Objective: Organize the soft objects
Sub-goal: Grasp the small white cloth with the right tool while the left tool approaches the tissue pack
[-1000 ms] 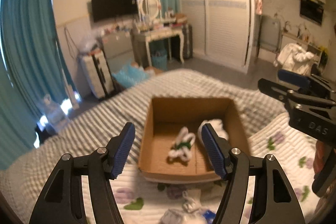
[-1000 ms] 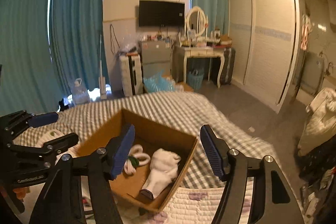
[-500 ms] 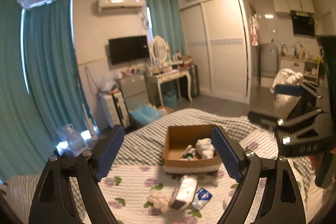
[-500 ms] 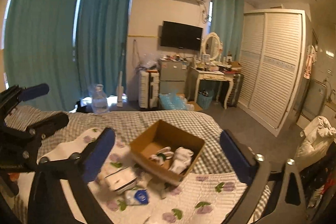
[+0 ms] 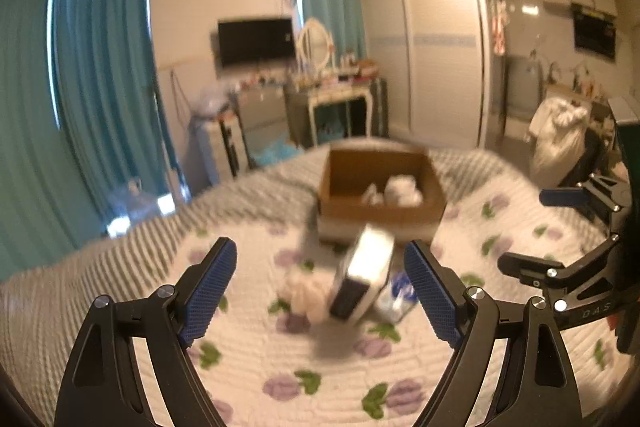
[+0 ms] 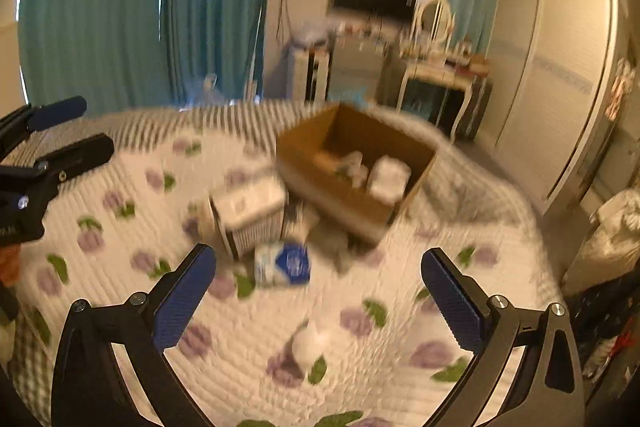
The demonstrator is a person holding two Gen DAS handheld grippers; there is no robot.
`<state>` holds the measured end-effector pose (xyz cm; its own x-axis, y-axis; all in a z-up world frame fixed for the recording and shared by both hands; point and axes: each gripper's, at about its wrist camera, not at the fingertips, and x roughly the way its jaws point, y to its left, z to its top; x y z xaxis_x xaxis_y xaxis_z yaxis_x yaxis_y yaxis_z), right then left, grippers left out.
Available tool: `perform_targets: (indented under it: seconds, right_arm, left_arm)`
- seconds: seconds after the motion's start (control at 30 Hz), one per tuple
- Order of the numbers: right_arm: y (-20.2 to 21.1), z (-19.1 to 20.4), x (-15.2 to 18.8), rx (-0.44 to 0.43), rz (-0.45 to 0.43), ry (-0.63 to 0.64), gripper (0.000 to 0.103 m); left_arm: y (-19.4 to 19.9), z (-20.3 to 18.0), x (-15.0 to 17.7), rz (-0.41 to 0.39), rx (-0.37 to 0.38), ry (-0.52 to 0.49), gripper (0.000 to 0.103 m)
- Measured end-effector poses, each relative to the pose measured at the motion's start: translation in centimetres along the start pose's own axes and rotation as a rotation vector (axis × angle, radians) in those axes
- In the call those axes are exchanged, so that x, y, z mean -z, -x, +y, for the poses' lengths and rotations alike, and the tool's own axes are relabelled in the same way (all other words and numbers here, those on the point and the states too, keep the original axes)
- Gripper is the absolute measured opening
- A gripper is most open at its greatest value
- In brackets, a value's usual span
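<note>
An open cardboard box sits on the floral quilt and holds white soft items. In front of it lie a white packet with a dark end, a blue-and-white pack and a white soft item. Another small white item lies nearer the right gripper. My left gripper is open and empty, above the quilt short of the packet. My right gripper is open and empty. Both views are blurred.
The bed's quilt fills the foreground, with a grey striped blanket beyond. Teal curtains, a dressing table, a wall TV and a white wardrobe stand behind. The other gripper shows at each view's edge.
Both grippers pulled back from the box, rose, then dropped lower and closer over the quilt again. The loose packets in front of the box came into view. Both jaws stay open.
</note>
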<state>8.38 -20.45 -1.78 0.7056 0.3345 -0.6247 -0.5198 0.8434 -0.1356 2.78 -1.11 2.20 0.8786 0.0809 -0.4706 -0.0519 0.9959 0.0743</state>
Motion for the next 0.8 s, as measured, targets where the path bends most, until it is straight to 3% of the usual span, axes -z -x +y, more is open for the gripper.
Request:
perform_targets:
  seconds: [0.13, 0.23, 0.3, 0.43, 0.53, 0.67, 0.8]
  right_arm:
    - [-6.2, -0.6, 3.3, -0.004, 0.152, -0.033, 0.103]
    - [-9.9, -0.6, 5.7, -0.006, 0.277, -0.037, 0.102]
    - [-11.5, -0.8, 6.6, -0.019, 0.344, -0.053, 0.091]
    - [-12.8, -1.3, 7.2, -0.072, 0.398, -0.105, 0.087]
    - [-14.4, -1.0, 7.9, -0.104, 0.482, -0.093, 0.071]
    - [-14.8, -1.0, 8.2, -0.105, 0.496, -0.122, 0.035]
    - [-12.9, -2.0, 7.0, -0.115, 0.406, -0.167, 0.034]
  left_arm:
    - [-4.6, -0.7, 3.1, 0.102, 0.056, 0.042, 0.087]
    - [-6.0, -1.7, 5.1, 0.129, 0.071, 0.028, 0.087]
    - [-6.9, -2.2, 6.3, 0.142, 0.095, 0.024, 0.087]
    - [-8.3, -2.4, 7.9, 0.183, 0.113, 0.008, 0.087]
    - [-8.6, -2.2, 8.2, 0.198, 0.112, 0.008, 0.087]
    - [-8.8, -1.8, 8.3, 0.215, 0.121, 0.024, 0.087]
    - [-8.9, -1.6, 7.9, 0.227, 0.131, 0.018, 0.086]
